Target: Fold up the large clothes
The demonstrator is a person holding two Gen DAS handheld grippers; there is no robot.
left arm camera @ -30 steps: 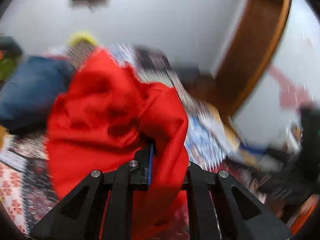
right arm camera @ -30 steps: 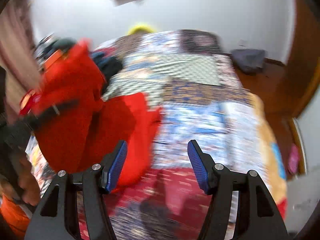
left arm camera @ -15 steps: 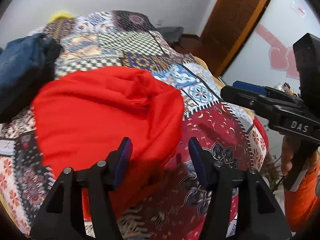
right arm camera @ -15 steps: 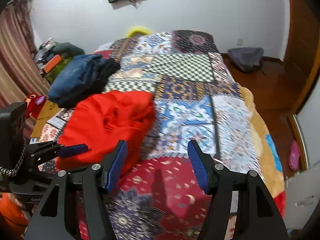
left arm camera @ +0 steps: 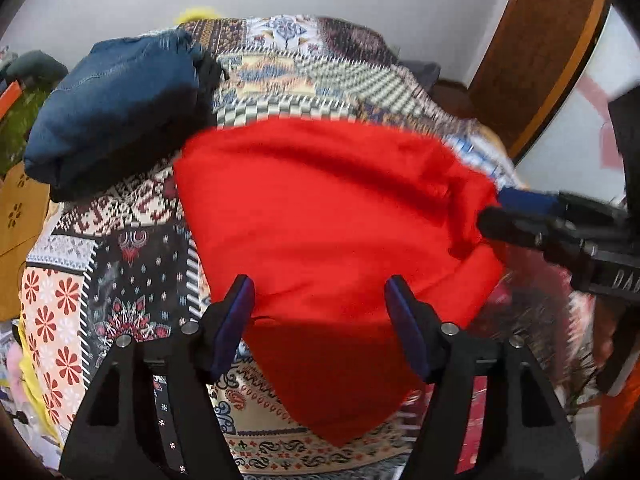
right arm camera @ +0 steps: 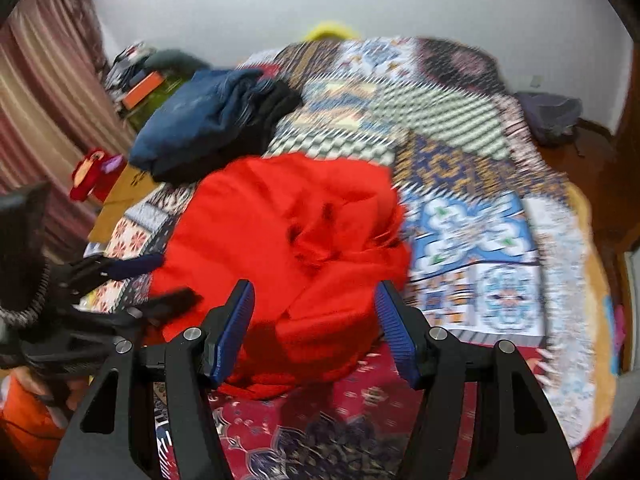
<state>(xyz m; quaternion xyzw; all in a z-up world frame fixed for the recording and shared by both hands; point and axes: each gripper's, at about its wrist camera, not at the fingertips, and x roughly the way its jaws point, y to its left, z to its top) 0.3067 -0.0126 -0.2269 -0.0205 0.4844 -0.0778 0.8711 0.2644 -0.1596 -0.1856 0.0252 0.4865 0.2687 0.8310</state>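
The red garment (left arm camera: 332,216) lies in a loose heap on the bed (left arm camera: 132,264), near its front edge, bunched and not yet spread. From your left tongs (left arm camera: 322,312) it sits straight ahead and a little right, its near flap hanging down between the two fingers without touching either pad. Those jaws have just been opening and stand wide apart, with cloth between them but nothing clamped. Your right tongs (right arm camera: 314,318) hang over the heap's right half, jaws apart and gripping nothing; the crumpled folds (right arm camera: 320,232) lie just ahead of the tips. The heap runs roughly across the bed, from one pair of tongs to the other, so each hand is close to its own end. Neither is clearly nearer.

To lay it flat you will likely need an edge or corner at each end, and none shows clearly in the bunching.

Behind the red cloth, toward the left, a blue pile (left arm camera: 116,100) sits close, almost touching its far edge. It limits the room for spreading that way; the bed to the right is free.
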